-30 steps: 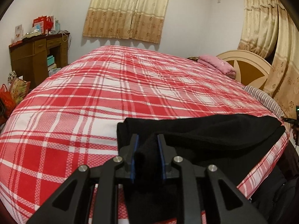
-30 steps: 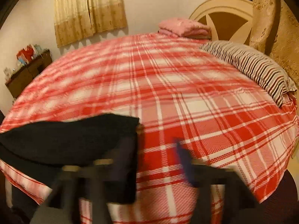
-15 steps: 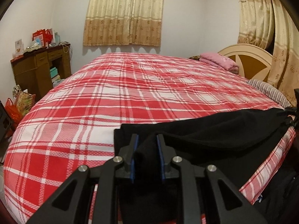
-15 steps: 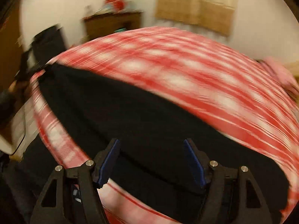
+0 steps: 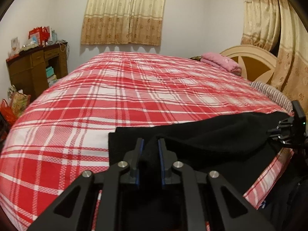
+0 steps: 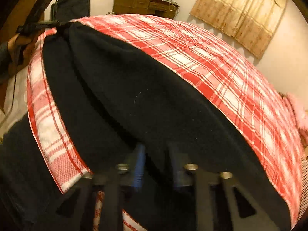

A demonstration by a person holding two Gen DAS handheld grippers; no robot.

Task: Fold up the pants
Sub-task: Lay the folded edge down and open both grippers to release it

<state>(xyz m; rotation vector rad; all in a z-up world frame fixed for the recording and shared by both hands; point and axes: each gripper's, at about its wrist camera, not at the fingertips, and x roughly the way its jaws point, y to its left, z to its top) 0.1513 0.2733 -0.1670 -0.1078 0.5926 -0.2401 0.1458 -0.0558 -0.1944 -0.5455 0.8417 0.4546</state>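
Black pants [image 5: 211, 140] lie stretched along the near edge of a red plaid bed [image 5: 115, 100]. My left gripper [image 5: 149, 144] is shut on a pinch of the pants' fabric at their left end. My right gripper [image 6: 156, 150] is shut on the fabric at the other end of the pants [image 6: 134, 88]. The right gripper shows in the left wrist view [image 5: 288, 130] at the far right, holding the cloth. The left gripper shows in the right wrist view [image 6: 38, 23] at the far left, held by a hand.
A wooden desk [image 5: 36, 67] with boxes stands left of the bed. A pink folded blanket [image 5: 221, 62] and a striped pillow [image 5: 269, 94] lie by the headboard [image 5: 254, 61]. Curtains [image 5: 125, 13] hang on the far wall.
My right gripper has swung round from the plaid cover to the pants' end and closed on the fabric. The pants are now pulled taut between both grippers. The left gripper rose slightly.
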